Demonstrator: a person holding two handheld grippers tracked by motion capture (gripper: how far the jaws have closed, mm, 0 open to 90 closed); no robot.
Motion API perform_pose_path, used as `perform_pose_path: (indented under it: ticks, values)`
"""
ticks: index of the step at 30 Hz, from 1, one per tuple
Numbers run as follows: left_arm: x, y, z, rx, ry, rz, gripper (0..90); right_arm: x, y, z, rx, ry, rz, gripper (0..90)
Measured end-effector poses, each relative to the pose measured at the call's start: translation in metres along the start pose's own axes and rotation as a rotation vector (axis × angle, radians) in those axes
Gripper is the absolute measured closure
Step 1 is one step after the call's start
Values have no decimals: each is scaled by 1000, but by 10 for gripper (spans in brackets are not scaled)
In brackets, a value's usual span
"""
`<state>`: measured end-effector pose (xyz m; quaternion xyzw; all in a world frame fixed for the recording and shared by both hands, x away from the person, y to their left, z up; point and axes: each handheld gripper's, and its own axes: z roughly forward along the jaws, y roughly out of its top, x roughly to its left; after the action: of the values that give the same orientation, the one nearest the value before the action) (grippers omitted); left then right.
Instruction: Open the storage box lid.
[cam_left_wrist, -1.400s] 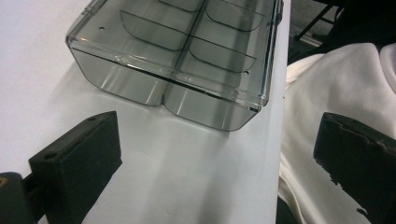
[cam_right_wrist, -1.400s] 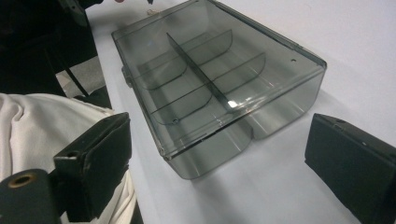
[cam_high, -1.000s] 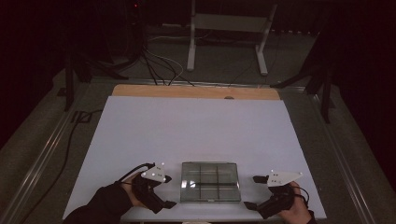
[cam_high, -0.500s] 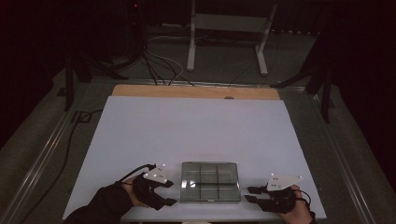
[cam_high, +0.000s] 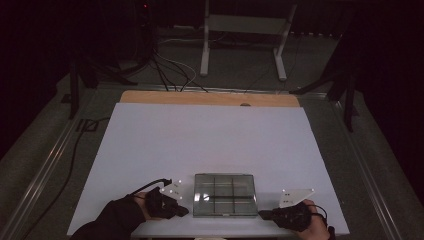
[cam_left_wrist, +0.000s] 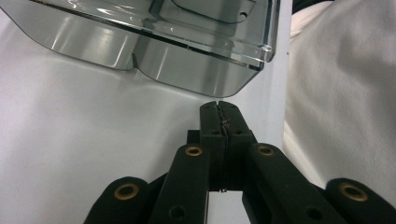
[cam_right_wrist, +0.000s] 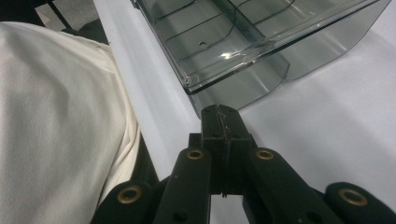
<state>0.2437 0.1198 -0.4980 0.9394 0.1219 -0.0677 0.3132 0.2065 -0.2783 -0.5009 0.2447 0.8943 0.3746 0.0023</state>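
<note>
A clear grey plastic tray (cam_high: 225, 195) with several compartments lies on the white table near its front edge. My left gripper (cam_high: 184, 212) rests just left of the tray's near corner, shut, with nothing between its jaws. In the left gripper view the closed tips (cam_left_wrist: 219, 105) sit a little short of the tray's rounded wall (cam_left_wrist: 187, 70). My right gripper (cam_high: 262, 215) lies off the tray's near right corner, also shut and empty. In the right gripper view its tips (cam_right_wrist: 219, 109) almost touch the tray's corner (cam_right_wrist: 233, 79). Both pairs of jaws have just been closing.
The white table cover (cam_high: 210, 140) stretches far beyond the tray to a wooden strip (cam_high: 210, 98). A metal stand (cam_high: 245, 25) and cables (cam_high: 170, 70) sit on the dark floor behind. The person's white garment (cam_left_wrist: 345, 84) (cam_right_wrist: 51, 116) hangs at the table's front edge.
Both grippers' jaws have come together from open to shut, with nothing in them. The hands have stayed beside the tray, and the tray has not moved.
</note>
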Motion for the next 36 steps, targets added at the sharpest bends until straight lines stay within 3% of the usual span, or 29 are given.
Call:
perform_pose_path:
  ticks: [9,11,15,27,29,36]
  values:
    - [-1,3,-3,-58,-5,-7,900,0,1,-2,-23,25,15,900]
    - [-3,3,-3,-71,-16,8,900,0,1,-2,-29,29,14,900]
    - [-5,5,-4,-68,-29,31,900,1,2,-3,-36,34,19,900]
    - [-8,8,-8,-91,-51,36,900,1,4,-5,-53,45,29,900]
    - [-9,9,-8,-82,-39,51,900,1,4,-5,-54,47,29,900]
    - [-8,10,-9,-100,-37,40,900,2,5,-5,-62,48,29,900]
